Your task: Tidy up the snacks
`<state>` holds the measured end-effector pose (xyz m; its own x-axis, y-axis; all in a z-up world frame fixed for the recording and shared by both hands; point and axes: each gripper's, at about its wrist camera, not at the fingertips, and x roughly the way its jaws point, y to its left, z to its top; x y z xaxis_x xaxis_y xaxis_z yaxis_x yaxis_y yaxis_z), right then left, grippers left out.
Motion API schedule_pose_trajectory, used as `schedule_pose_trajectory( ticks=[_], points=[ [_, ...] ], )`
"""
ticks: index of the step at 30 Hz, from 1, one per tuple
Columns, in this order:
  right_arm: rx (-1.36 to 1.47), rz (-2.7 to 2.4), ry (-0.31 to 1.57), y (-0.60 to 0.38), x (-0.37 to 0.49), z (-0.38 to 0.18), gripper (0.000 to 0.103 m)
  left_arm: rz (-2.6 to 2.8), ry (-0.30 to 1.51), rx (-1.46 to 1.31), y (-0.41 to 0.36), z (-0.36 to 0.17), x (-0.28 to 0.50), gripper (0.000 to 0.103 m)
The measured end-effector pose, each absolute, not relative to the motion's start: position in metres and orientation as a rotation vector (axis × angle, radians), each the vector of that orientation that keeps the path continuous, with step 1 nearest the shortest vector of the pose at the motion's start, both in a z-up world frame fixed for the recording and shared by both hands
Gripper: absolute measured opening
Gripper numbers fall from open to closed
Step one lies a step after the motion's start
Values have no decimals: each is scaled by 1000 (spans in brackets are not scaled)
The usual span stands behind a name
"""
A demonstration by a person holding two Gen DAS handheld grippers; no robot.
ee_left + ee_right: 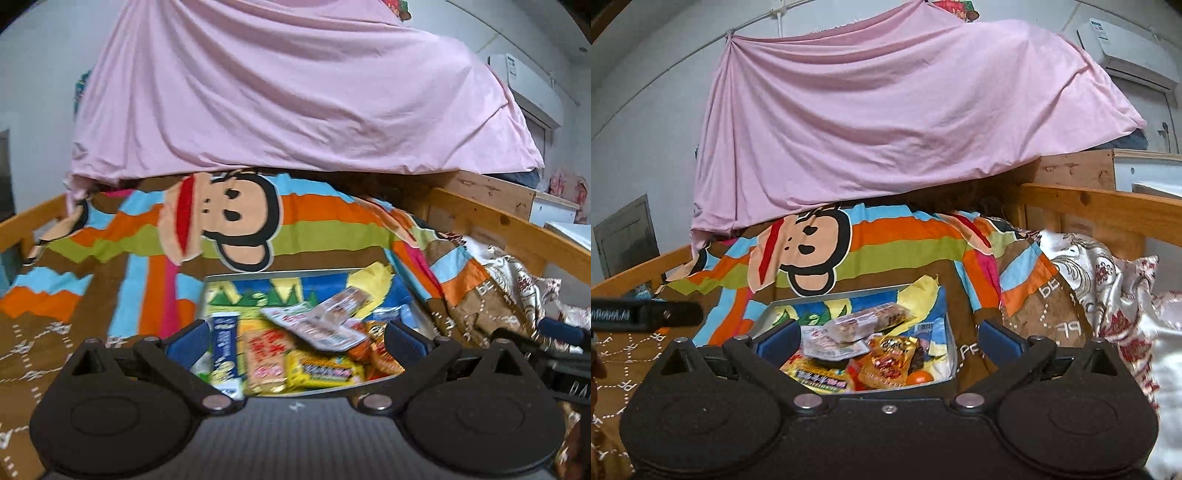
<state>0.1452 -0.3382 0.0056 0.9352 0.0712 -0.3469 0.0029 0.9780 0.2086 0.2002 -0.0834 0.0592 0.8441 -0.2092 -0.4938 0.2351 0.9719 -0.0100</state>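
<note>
Snacks (295,354) in glossy, crinkled wrappers, yellow, orange and white, lie heaped in a shallow rectangular metal tray (768,314) on the bed, just ahead of both grippers. The left gripper (295,339) and right gripper (886,338) each hold blue-padded fingers spread wide, gripping nothing. Farther off, a striped monkey-print quilt (229,221) lies soft and rumpled; beyond it hangs a creased pink sheet (886,122).

A pink sheet (905,118) hung over a quilt (897,236) striped orange, green, blue and brown, printed with a tan-faced cartoon monkey (805,243) in black outline. In the silver tray (236,275), snack packets (295,347) were yellow, orange, red and white. The gripper pads (188,338) were blue.
</note>
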Motion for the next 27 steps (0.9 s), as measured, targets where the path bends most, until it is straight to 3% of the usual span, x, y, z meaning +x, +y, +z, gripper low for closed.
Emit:
schedule_pose_trajectory(
  ticks=[27],
  points=[
    [169, 77, 425, -286, 58, 5, 102, -132, 538, 12, -22, 32, 90, 102]
  ],
)
